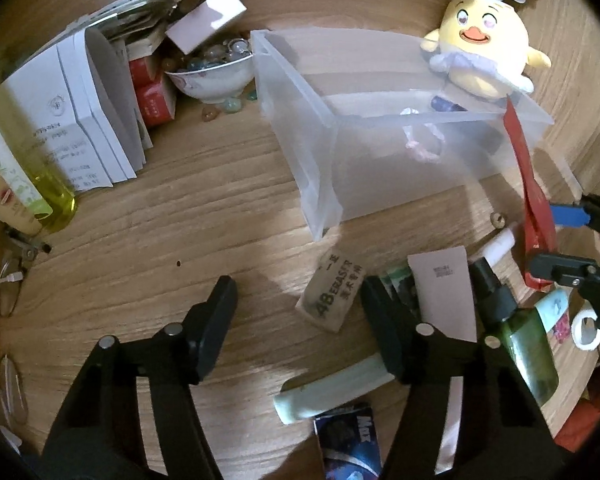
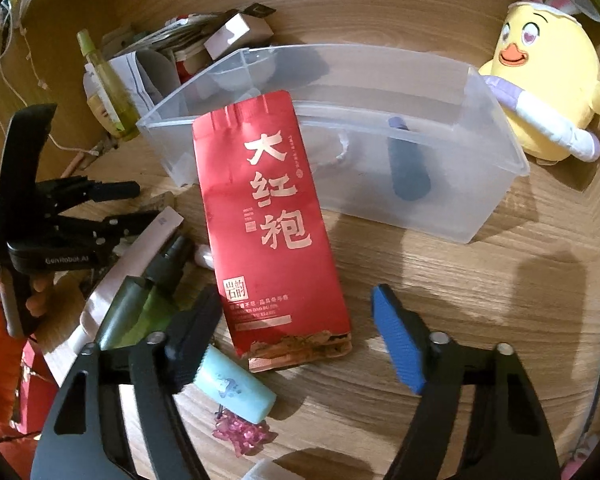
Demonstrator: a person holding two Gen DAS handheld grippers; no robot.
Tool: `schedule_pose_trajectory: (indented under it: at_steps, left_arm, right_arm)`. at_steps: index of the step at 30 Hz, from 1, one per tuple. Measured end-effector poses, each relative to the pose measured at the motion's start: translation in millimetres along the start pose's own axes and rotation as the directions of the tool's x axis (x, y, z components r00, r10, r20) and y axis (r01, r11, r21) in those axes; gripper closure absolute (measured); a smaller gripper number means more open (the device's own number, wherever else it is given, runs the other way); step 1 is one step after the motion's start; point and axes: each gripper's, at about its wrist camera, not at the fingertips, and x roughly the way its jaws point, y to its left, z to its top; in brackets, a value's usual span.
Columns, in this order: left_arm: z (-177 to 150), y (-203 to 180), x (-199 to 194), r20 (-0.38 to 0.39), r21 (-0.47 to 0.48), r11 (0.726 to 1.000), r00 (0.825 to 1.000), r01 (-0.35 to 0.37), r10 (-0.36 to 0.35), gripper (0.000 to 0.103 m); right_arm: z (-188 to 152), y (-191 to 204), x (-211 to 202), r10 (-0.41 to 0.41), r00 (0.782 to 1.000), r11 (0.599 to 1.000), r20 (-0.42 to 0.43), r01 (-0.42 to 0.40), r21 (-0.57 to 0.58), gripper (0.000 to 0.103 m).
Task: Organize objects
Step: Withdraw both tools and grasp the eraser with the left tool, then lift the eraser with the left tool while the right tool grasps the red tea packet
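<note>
My left gripper (image 1: 298, 308) hangs open low over the wooden table. A grey eraser (image 1: 332, 300) lies between its fingers, nearer the right one and untouched. My right gripper (image 2: 296, 308) is open around the lower end of a red tea packet (image 2: 268, 220). The packet's upper end leans on the clear plastic bin (image 2: 380, 208). Its left edge sits close to the black finger, and the blue pad stands clear of it. The left wrist view shows the packet (image 1: 536, 200) and right gripper (image 1: 560, 240) at the right edge. A dark blue item (image 2: 408, 168) lies in the bin.
A yellow chick plush (image 2: 540, 92) leans behind the bin. A green bottle (image 1: 528, 344), pale card (image 1: 444, 292), mint tube (image 2: 232, 388), pink beads (image 2: 244, 436) and blue pack (image 1: 348, 440) crowd the near side. A marble bowl (image 1: 212, 76), papers (image 1: 80, 108) and yellow bottle (image 1: 40, 160) stand at the left.
</note>
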Motion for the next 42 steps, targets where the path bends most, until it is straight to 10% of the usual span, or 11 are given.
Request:
schedule_pose_trajectory:
  at_steps: [8, 42]
  left_arm:
    - [-2, -1, -4, 0.012, -0.013, 1.0, 1.0, -0.009, 0.009, 0.08]
    - [26, -8, -74, 0.238, -0.196, 0.98, 0.969, -0.021, 0.068, 0.08]
  right_arm:
    - [-2, 2, -1, -0.027, 0.999, 0.999, 0.022, 0.028, -0.036, 0.047]
    - [30, -12, -72, 0.027, 0.957, 1.0, 0.29, -0.026, -0.009, 0.049]
